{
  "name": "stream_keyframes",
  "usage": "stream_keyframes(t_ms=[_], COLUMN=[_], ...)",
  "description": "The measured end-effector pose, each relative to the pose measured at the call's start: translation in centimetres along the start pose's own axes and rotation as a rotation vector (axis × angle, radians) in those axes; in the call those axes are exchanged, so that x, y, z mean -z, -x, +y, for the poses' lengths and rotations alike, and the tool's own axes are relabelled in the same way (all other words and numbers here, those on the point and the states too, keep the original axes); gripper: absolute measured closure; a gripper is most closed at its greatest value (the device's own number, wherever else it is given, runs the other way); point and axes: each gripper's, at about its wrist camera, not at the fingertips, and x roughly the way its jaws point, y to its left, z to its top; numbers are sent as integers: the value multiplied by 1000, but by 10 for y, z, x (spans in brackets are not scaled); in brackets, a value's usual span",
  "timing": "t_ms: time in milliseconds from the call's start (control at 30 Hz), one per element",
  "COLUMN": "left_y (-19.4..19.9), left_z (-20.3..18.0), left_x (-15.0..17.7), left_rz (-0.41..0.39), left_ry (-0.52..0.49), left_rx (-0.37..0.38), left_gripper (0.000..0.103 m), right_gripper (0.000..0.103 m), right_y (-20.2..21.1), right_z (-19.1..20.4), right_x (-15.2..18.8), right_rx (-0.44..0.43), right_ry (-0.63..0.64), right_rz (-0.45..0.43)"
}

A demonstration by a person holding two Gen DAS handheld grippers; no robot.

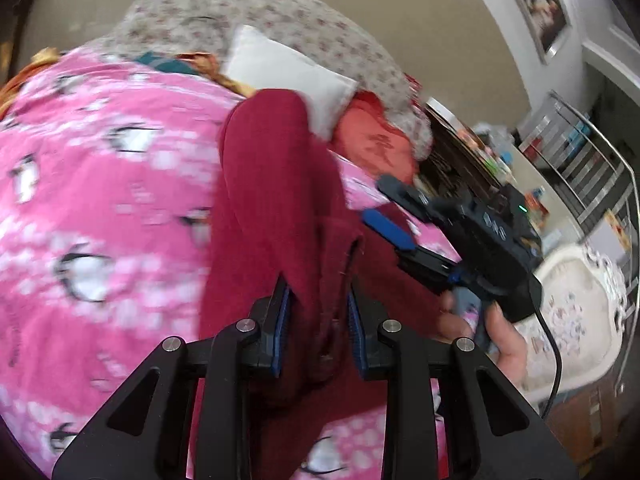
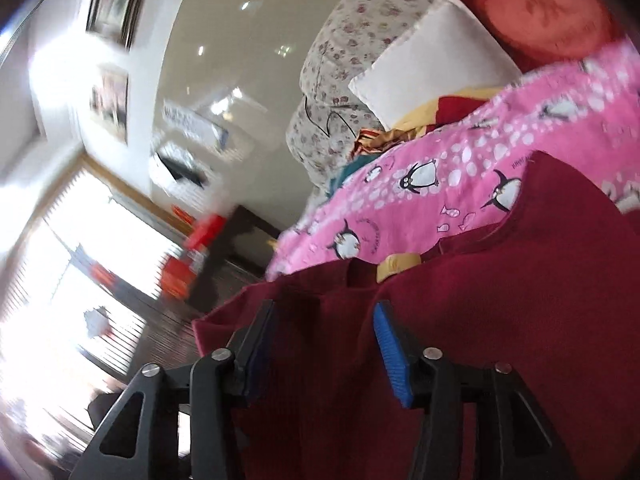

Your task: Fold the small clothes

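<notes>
Left gripper point(image 1: 318, 320): fingers close together, pinching a bunched fold of the dark red garment point(image 1: 276, 208) between the blue pads.
Right gripper point(image 2: 324, 344): fingers spread apart, garment cloth lying between them without being pinched; in the left camera it points leftward.
Right hand point(image 1: 500, 336): wrapped around the right gripper's handle.

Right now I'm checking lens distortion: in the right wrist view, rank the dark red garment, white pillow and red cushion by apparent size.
1. Dark red garment, inflated by nearness.
2-3. White pillow and red cushion: too alike to rank.
</notes>
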Motion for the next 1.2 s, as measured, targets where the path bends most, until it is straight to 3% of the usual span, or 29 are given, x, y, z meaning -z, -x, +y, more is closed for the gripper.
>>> stream_keyframes(t_ms=[33,67,100,200,433,567,633,767,967,1033,1100,1167,1200], left_y=[-12,-26,-39,-62,3,22,15,-8,-6,4,21,40,52], left_z=[-11,-19,-24,-24,-40,-28,-11,16,20,19,19,24,29], left_x=[2,4,7,18,32,45,51,63,66,72,75,77,77], left_rz=[19,48,76,129,-4,-62,-35,32,23,30,24,-9,-38], left_ry=[-20,-37,-40,-23,-138,-176,-147,-65,-74,-79,-82,-79,-72], left_rx=[13,16,16,-6,-101,-215,-204,-162,-164,-172,-185,-198,-219], left_gripper=[81,85,89,90,90,90,90,90,90,90,90,87,80], right_gripper=[43,31,28,28,28,24,24,22,19,26,57,67,72], right_y=[4,6,5,-8,-19,-31,-38,-46,-70,-84,-93,-91,-86], right_z=[-8,-15,-22,-32,-7,10,21,37,62,64,66,65,62], right_x=[-3,-5,-5,-4,5,22,32,46,62,62,62,61,58], right_rx=[-32,-57,-72,-88,-50,5,29,56,105,141,198,220,196], right_ry=[-45,-86,-118,-163,-51,43,109,156,227,226,274,318,304], right_rz=[-16,-28,-26,48,130,218,261,258,263,282,293,285,275])
